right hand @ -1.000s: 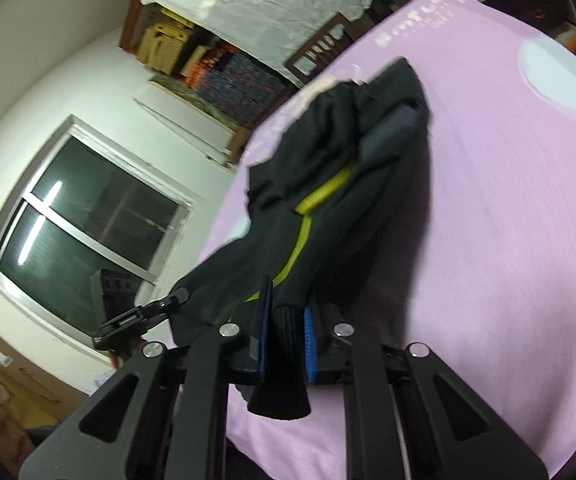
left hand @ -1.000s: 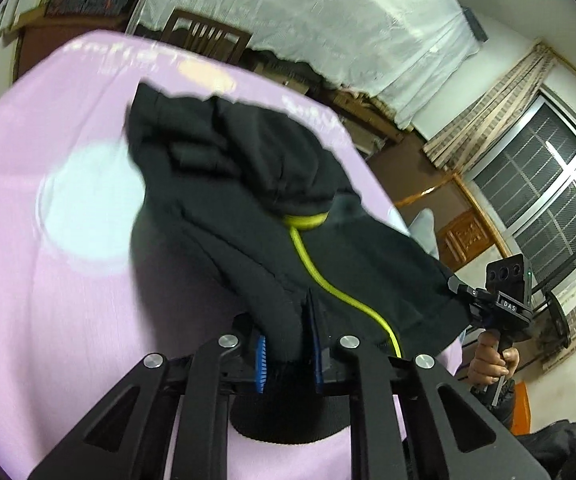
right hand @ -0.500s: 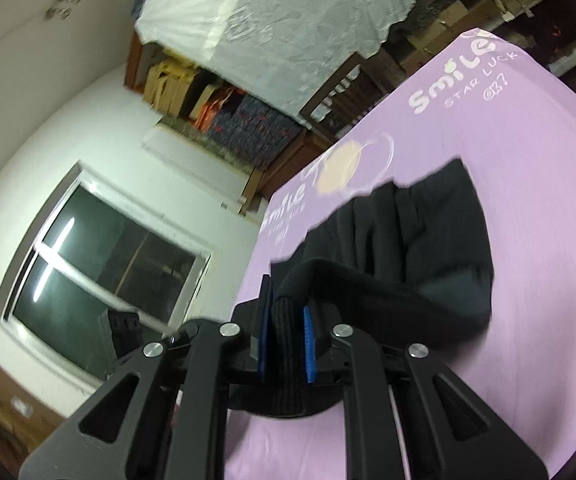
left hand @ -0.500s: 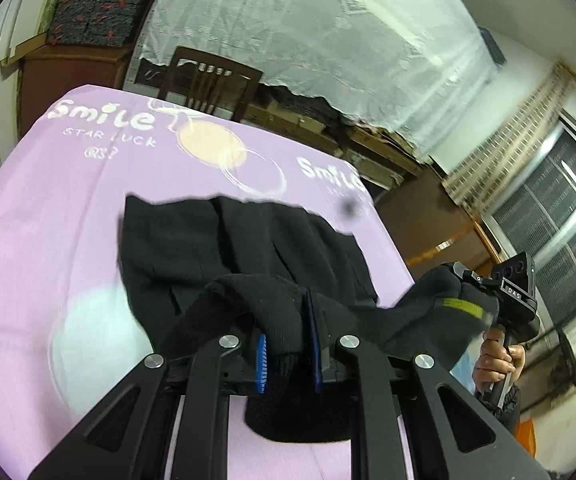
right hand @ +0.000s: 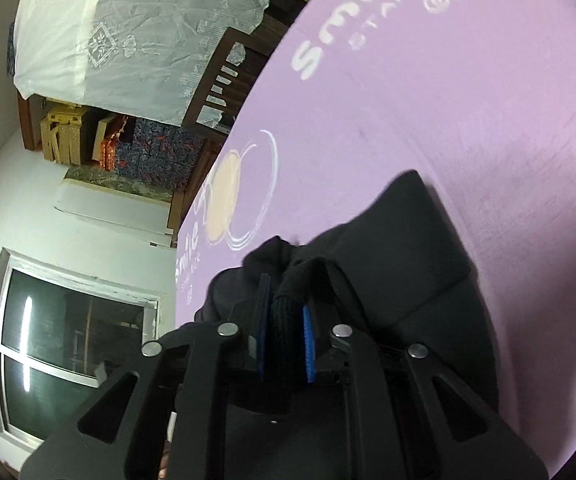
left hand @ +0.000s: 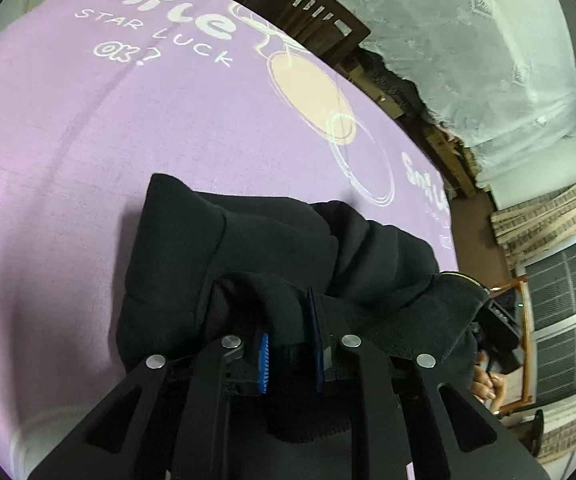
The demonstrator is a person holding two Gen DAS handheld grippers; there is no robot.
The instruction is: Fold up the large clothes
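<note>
Dim, even indoor light; the windows (right hand: 76, 352) look dark. Soft shadow lies on the purple cloth (left hand: 88, 160) beside the black garment (left hand: 248, 248). Fisheye edges bend and perhaps blur.

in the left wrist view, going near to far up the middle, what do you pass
left gripper shut on the hem → black garment bunched on the cloth → bare purple tablecloth → peach circle print → wooden chair → white lace curtain
</note>
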